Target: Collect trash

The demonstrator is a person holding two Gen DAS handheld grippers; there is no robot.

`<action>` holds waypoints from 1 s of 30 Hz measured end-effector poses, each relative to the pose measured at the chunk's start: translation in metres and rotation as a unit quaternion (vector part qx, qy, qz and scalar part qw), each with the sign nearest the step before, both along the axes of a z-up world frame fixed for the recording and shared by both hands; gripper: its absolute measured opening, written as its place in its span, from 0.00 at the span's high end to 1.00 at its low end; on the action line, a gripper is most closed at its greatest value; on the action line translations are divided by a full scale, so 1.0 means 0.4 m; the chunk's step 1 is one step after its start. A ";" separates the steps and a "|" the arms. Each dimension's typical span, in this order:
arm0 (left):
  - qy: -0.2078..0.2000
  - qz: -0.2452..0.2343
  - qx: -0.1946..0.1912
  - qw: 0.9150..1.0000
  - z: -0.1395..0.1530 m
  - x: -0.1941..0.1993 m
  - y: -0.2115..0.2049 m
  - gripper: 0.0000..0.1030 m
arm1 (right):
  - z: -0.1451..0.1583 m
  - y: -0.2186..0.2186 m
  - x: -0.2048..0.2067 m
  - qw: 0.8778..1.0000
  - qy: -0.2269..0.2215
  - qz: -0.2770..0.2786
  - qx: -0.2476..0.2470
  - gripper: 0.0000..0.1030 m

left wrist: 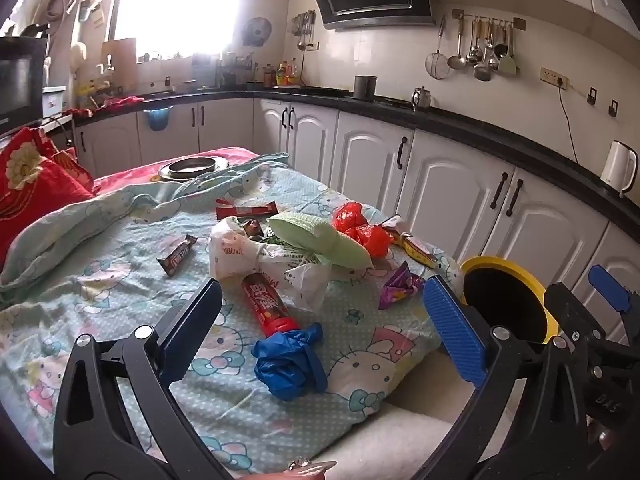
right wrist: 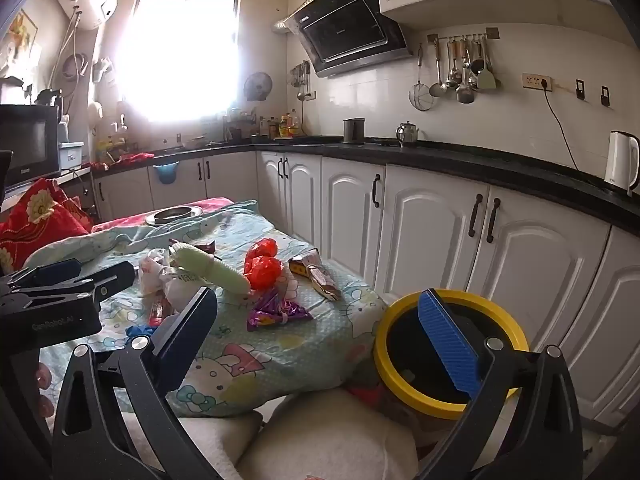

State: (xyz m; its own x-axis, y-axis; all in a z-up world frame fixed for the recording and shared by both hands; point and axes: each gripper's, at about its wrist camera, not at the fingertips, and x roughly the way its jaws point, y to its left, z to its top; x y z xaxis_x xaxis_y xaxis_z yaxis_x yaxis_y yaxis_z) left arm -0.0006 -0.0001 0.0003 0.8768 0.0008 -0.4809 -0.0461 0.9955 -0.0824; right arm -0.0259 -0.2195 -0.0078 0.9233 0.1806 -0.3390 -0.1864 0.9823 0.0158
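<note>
Trash lies scattered on a bed with a cartoon-cat sheet [left wrist: 120, 288]. A crumpled blue glove [left wrist: 290, 358] and a red tube [left wrist: 266, 304] lie nearest, between the wide-open jaws of my left gripper [left wrist: 324, 320], which hovers above them and touches nothing. Farther back are a white bag [left wrist: 236, 252], a green knitted piece [left wrist: 320, 240], a red bag [left wrist: 360, 228], a purple wrapper [left wrist: 398, 286] and a brown bar wrapper [left wrist: 178, 256]. My right gripper [right wrist: 320, 332] is open and empty, above the bed's near corner, by a yellow-rimmed bin [right wrist: 448, 404]. The purple wrapper [right wrist: 276, 310] lies just ahead of it.
The yellow-rimmed bin [left wrist: 548, 312] stands off the bed's right side, beside white cabinets [right wrist: 420, 240] under a black counter. A round metal pan [left wrist: 194, 168] sits at the bed's far end and a red pillow [left wrist: 32, 184] at the left. A white fluffy surface [right wrist: 320, 436] lies below the grippers.
</note>
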 end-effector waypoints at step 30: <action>-0.005 -0.001 0.001 1.000 0.013 0.000 -0.003 0.10 | 0.006 -0.001 -0.013 1.000 -0.004 -0.012 -0.002 0.05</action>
